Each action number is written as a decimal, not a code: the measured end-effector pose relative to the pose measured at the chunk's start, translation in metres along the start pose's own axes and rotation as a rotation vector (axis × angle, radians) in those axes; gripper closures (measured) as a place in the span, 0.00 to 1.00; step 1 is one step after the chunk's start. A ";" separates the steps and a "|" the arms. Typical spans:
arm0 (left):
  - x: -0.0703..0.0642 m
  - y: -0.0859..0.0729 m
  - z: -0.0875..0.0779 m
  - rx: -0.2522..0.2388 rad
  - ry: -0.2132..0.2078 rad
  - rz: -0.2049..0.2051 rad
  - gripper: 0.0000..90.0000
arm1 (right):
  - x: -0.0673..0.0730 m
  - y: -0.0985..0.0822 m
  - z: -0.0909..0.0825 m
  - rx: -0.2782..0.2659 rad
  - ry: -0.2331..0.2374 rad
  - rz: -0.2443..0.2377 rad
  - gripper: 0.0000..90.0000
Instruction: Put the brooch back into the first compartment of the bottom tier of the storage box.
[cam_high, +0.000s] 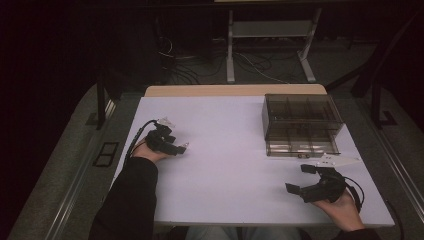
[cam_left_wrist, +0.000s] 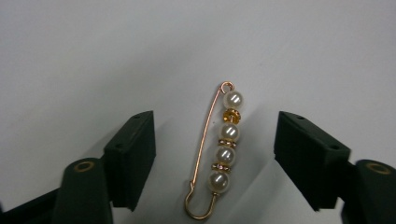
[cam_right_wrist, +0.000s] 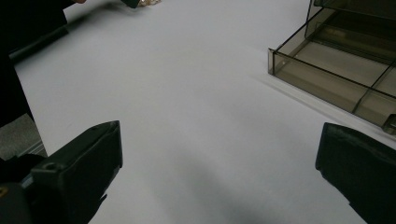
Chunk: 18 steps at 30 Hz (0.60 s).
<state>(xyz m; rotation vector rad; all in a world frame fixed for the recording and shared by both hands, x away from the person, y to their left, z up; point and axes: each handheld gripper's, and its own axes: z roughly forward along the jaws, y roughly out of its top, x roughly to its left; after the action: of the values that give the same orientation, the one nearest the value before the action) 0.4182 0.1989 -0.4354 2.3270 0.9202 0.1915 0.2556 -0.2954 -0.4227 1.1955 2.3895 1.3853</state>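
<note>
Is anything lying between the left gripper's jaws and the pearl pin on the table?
Nothing visible does. In the left gripper view the pearl pin lies flat on the white table, in the gap of the left gripper, bare table on both sides; the pads do not touch it.

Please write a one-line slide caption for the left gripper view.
Left gripper with open fingers on either side of a gold pearl pin lying on the white table.

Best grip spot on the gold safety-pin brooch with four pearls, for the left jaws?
Probably across its middle: the gold pearl brooch lies flat on the white table, lengthwise between the open jaws of the left gripper, neither pad touching. Come straight down and close on the bare wire one side and the pearl row the other; the looped ends are narrower and likelier to slip.
</note>
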 end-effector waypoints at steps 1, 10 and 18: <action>0.000 0.000 -0.001 0.001 0.007 0.009 0.37 | 0.000 0.000 0.000 0.001 0.001 0.003 0.00; 0.000 0.001 -0.002 -0.011 0.033 0.039 0.58 | 0.000 0.000 0.000 0.005 0.003 0.003 0.00; -0.001 0.001 0.000 0.017 0.034 0.082 0.66 | 0.000 0.000 0.000 0.004 0.003 0.005 0.00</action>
<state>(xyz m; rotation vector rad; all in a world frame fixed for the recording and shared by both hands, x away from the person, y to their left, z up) 0.4184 0.1974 -0.4349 2.3859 0.8457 0.2584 0.2558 -0.2953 -0.4229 1.2025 2.3941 1.3852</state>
